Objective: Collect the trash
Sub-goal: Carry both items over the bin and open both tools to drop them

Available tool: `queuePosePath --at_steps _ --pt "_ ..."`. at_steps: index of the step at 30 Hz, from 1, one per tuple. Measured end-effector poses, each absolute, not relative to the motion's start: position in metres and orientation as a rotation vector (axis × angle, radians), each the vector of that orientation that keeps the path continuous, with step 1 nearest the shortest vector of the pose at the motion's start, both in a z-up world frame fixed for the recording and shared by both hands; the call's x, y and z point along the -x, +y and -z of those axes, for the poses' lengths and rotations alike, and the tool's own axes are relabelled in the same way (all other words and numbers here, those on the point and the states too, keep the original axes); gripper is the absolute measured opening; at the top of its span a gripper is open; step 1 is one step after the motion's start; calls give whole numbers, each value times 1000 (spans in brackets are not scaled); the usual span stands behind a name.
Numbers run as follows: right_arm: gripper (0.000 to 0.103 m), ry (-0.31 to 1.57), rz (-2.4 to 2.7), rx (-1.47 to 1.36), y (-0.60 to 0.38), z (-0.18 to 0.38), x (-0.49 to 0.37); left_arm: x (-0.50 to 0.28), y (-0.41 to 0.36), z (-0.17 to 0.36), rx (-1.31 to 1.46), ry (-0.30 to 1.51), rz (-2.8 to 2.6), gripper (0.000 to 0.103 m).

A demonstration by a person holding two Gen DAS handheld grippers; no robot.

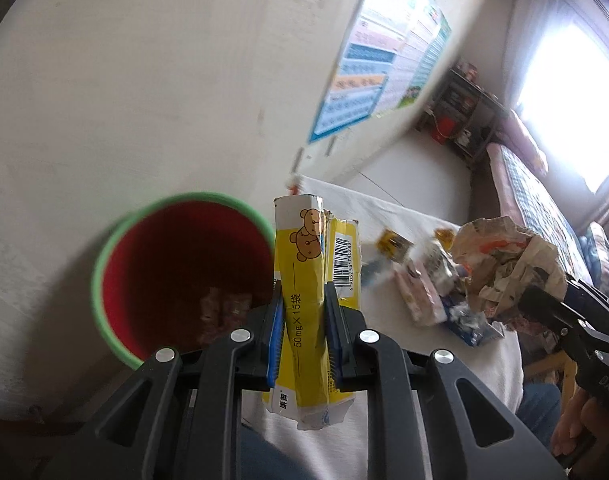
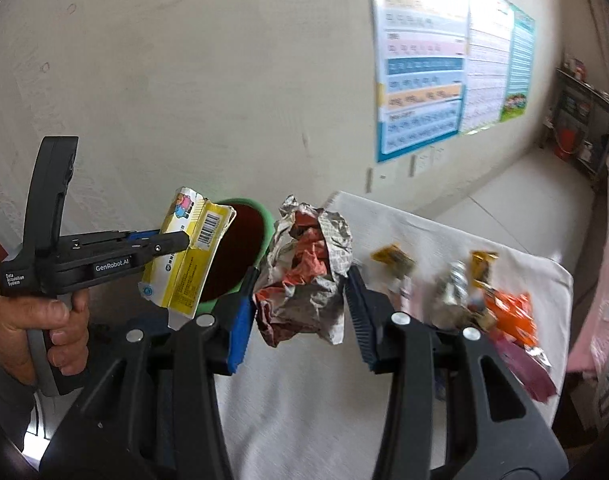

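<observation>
Trash bin [image 1: 184,272]: red inside with a green rim, standing against the wall just beside the white-covered table [image 2: 304,408]; something pinkish lies at its bottom, too blurred to name.
Crumpled newspaper [image 2: 304,276]: a wad of grey print and red patches, squeezed between the blue pads of the right gripper [image 2: 300,300], held above the table near the bin's rim.
Yellow box [image 1: 308,304]: a flattened carton pinched upright between the closed fingers of the left gripper [image 1: 302,320], just right of the bin's mouth in the left wrist view.
Left hand [image 2: 44,336]: wrapped round the left tool's handle.
Loose wrappers [image 2: 500,312]: orange, silver and yellow scraps scattered on the table's far right, well apart from both claws.
Writing on box: "50mg × 15袋", a barcode, and cartoon bears.
Writing on left gripper: "GenRobot.AI" and "Data Acquisition System".
Writing on right gripper: "DAS" on its body.
Wall posters [image 2: 424,64]: coloured charts, text unreadable.
</observation>
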State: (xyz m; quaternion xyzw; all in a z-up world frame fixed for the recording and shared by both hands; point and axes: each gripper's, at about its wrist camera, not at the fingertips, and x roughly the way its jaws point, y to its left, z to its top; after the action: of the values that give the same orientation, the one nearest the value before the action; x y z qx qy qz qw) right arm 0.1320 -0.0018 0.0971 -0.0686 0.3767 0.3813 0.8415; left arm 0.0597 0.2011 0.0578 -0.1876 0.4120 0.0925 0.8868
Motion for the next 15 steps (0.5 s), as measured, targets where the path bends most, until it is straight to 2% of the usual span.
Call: queuePosePath --at_steps 15 --pt "43 814 -975 197 133 -89 -138 -34 299 -49 462 837 -338 16"
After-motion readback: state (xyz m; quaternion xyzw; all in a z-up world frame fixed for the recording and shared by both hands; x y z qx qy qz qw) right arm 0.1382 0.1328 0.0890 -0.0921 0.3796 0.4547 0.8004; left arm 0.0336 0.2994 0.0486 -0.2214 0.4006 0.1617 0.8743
